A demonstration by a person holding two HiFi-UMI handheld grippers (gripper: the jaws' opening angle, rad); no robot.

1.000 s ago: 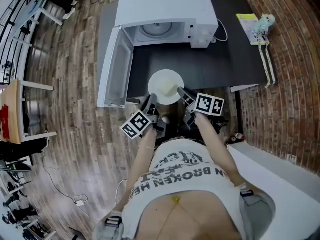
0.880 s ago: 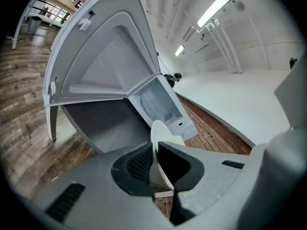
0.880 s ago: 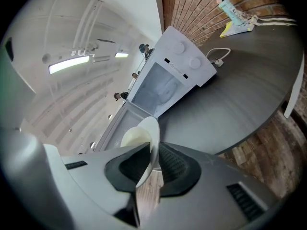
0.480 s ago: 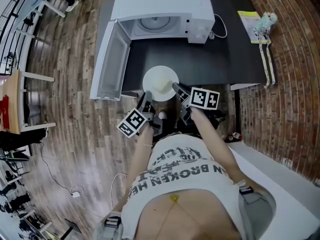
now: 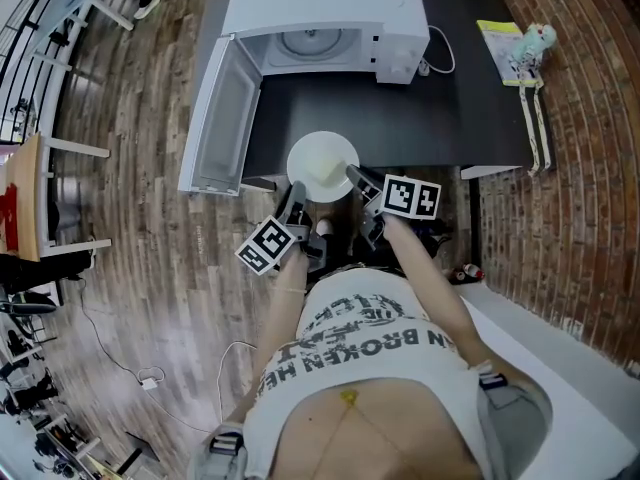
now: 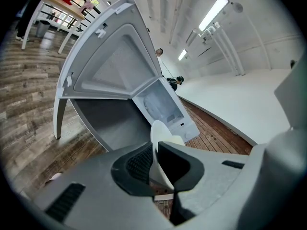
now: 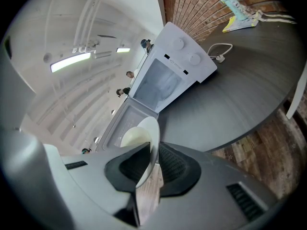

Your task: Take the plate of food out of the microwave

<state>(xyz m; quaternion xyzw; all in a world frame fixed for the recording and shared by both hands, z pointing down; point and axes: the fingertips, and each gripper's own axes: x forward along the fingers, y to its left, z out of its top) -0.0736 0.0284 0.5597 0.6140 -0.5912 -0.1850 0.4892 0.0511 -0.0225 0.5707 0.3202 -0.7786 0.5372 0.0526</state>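
Note:
A white plate (image 5: 322, 165) with a pale lump of food (image 7: 132, 137) hangs over the near edge of the dark table (image 5: 430, 128), outside the white microwave (image 5: 320, 8). My left gripper (image 5: 297, 200) is shut on the plate's near-left rim (image 6: 160, 140). My right gripper (image 5: 356, 180) is shut on its near-right rim (image 7: 149, 133). In both gripper views the rim stands edge-on between the jaws, left gripper (image 6: 154, 153) and right gripper (image 7: 152, 161). The microwave's chamber is open, with only the glass turntable (image 5: 310, 43) inside.
The microwave door (image 5: 222, 118) swings out to the left past the table edge. A cable (image 5: 441, 56) trails right of the microwave. A small figure on a booklet (image 5: 520, 53) lies at the table's far right. A wooden table (image 5: 25, 218) stands far left.
The view has shifted a little. The plate stays held by both grippers at the table's near edge, with hardly any movement relative to the microwave.

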